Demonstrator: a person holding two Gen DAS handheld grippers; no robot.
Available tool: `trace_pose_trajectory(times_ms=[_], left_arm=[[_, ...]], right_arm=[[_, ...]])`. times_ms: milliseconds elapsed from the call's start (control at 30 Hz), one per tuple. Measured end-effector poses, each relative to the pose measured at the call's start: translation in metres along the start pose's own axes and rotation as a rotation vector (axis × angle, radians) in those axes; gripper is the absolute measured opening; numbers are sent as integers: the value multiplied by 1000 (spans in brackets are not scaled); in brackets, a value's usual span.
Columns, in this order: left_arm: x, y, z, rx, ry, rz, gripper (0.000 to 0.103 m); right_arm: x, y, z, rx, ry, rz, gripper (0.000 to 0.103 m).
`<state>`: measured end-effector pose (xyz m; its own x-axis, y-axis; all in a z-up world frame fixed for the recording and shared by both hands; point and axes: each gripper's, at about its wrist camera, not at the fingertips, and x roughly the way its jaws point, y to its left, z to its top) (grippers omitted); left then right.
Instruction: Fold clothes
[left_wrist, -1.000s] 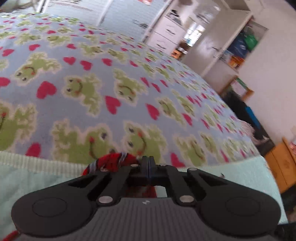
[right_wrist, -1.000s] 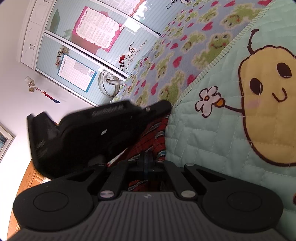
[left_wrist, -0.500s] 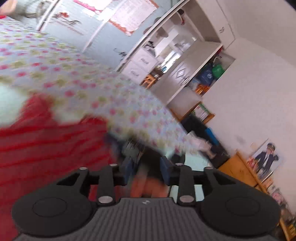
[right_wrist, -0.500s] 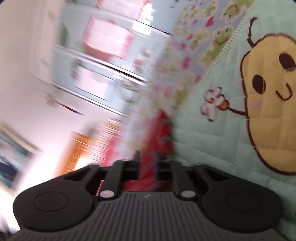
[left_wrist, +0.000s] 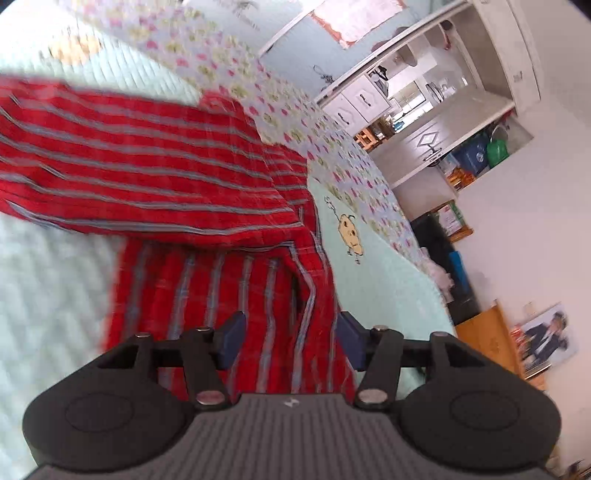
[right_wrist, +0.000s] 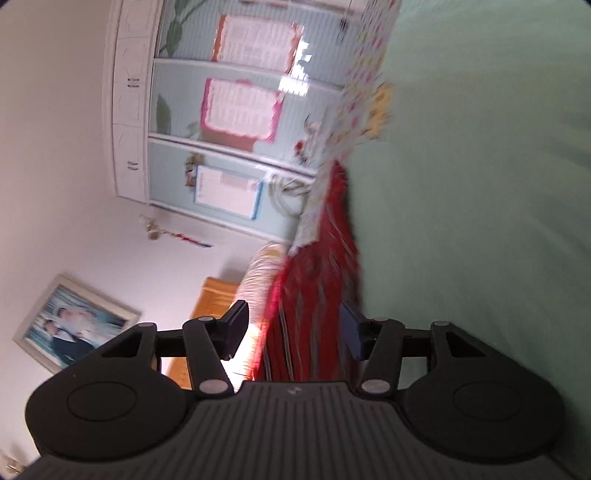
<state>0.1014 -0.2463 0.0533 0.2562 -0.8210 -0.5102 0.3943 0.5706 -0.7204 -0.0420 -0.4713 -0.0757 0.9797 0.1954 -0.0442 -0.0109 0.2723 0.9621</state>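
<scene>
Left wrist view: the red striped garment (left_wrist: 207, 177) lies on the mint quilted cover (left_wrist: 384, 280) of the bed. It is woven red cloth with thin blue-grey stripes; one part is laid crosswise over another, so the stripes run in two directions. The cover carries a small yellow cartoon figure (left_wrist: 351, 234); beyond it lies a frog-and-heart blanket (left_wrist: 295, 110). The left gripper (left_wrist: 290, 338) has just been opening; its fingers stand spread above the cloth, pads clear of it. An open white cabinet (left_wrist: 476, 147) holds blue and green items, too small to identify.

Right wrist view: blurred. The right gripper (right_wrist: 293, 326) has also just been opening; fingers spread, garment (right_wrist: 317, 280) seen between them, not pinched.
</scene>
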Motion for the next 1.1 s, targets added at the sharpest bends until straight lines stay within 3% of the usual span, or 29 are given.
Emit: trace_pose_trajectory(times_ms=[100, 233, 333, 400, 500, 567, 633, 700, 767, 833, 933, 967, 1100], left_arm=[[27, -2, 11, -41, 32, -26, 58], [55, -5, 27, -68, 66, -16, 60], [70, -4, 39, -76, 89, -35, 61], [78, 2, 44, -107, 101, -18, 61], [84, 13, 52, -180, 111, -32, 60], [83, 12, 56, -173, 104, -46, 58], [84, 8, 60, -144, 105, -40, 45], [87, 6, 63, -107, 124, -21, 22], [88, 4, 65, -81, 127, -12, 21], [88, 2, 66, -58, 127, -5, 17], [87, 0, 68, -41, 104, 9, 13], [86, -3, 68, -32, 95, 12, 11], [75, -10, 71, -17, 61, -7, 8]], right_arm=[[-54, 15, -37, -15, -22, -63, 56], [-72, 58, -77, -98, 30, -132, 59], [-56, 110, -108, -295, 121, -183, 59], [-30, 133, -128, -410, 176, -272, 58], [7, 149, -160, -590, 197, -455, 58], [24, 152, -177, -693, 200, -536, 58], [38, 150, -190, -778, 214, -591, 58], [49, 147, -200, -830, 219, -642, 58], [58, 142, -205, -871, 228, -678, 56], [66, 139, -206, -904, 250, -692, 44], [62, 140, -203, -914, 244, -682, 16], [57, 143, -204, -911, 239, -667, 2], [43, 152, -193, -895, 196, -635, 0]])
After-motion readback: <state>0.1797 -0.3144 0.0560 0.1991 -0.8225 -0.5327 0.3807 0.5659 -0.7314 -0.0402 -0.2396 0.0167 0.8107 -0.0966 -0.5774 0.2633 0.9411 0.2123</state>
